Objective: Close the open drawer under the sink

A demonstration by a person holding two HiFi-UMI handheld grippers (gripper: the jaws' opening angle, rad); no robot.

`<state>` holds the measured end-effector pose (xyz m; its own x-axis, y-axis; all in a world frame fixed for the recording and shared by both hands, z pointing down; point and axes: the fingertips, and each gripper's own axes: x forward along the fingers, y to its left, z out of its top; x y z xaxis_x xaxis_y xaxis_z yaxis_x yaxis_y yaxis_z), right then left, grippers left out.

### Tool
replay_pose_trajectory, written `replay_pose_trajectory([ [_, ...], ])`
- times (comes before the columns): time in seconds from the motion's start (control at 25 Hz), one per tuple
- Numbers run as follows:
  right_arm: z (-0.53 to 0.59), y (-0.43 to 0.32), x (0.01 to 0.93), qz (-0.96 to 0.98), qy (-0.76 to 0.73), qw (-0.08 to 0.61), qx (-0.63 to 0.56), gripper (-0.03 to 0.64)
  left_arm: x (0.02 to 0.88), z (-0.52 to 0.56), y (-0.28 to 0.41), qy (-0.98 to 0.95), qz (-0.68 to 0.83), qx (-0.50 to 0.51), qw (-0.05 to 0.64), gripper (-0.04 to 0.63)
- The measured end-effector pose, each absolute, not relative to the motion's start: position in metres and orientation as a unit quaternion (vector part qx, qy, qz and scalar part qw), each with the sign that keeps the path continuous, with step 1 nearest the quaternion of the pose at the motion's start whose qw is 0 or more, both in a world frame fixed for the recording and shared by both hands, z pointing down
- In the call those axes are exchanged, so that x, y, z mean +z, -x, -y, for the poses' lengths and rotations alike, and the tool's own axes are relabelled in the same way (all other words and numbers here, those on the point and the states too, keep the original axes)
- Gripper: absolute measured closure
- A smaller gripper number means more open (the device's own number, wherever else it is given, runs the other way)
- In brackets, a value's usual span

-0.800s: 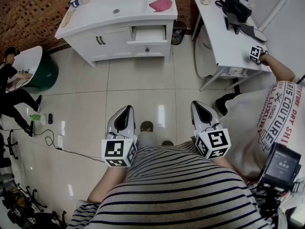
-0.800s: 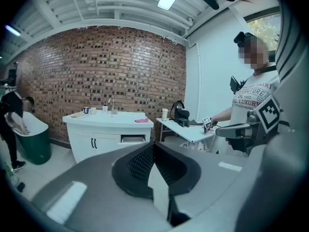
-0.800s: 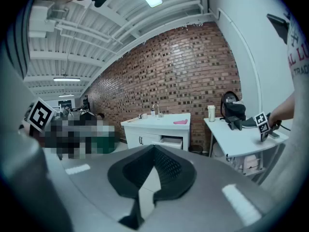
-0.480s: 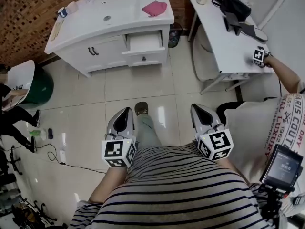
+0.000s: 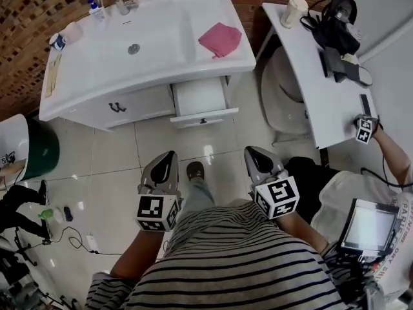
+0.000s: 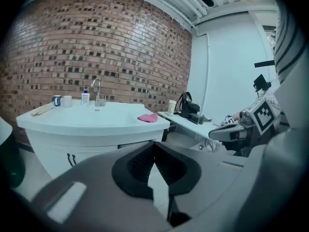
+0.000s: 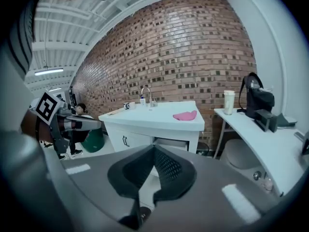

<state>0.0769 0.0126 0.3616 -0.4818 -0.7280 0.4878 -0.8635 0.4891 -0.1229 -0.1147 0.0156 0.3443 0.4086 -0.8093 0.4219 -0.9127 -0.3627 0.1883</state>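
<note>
1. The drawer (image 5: pixel 201 101) is pulled out of the white cabinet (image 5: pixel 90 112) under the sink (image 5: pixel 133 48), below a pink cloth (image 5: pixel 220 39) on the worktop (image 5: pixel 174 57).
2. The left gripper (image 5: pixel 168 157) holds nothing, its jaws closed tip to tip, well apart from the drawer.
3. The right gripper (image 5: pixel 250 152) is likewise closed and holds nothing.

I wear a black-and-white striped shirt (image 5: pixel 245 263). My left gripper (image 5: pixel 170 155) and right gripper (image 5: pixel 249 151) are grey, with black-padded fingers (image 6: pixel 137 166) and a black-and-white marker cube (image 5: pixel 155 210) each.

white drawer (image 5: pixel 201 102), pulled open, under sink (image 5: pixel 139 41)
</note>
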Motion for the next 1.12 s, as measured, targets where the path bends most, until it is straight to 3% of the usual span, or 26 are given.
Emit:
replay_pose_trajectory([
  [0.2, 0.055, -0.051, 0.42, 0.837, -0.472, 0.22, 0.168, 0.617, 0.364, 0.06, 0.139, -0.813, 0.526, 0.137, 0.207, 0.581],
  [0.6, 0.116, -0.031, 0.607, 0.829, -0.457, 0.261, 0.187, 0.617, 0.471, 0.111, 0.109, -0.806, 0.536, 0.112, 0.223, 0.581],
  [1.12, 0.14, -0.025, 0.629, 0.824, -0.475, 0.246, 0.184, 0.617, 0.51, 0.106, 0.113, -0.8, 0.529, 0.134, 0.249, 0.581],
])
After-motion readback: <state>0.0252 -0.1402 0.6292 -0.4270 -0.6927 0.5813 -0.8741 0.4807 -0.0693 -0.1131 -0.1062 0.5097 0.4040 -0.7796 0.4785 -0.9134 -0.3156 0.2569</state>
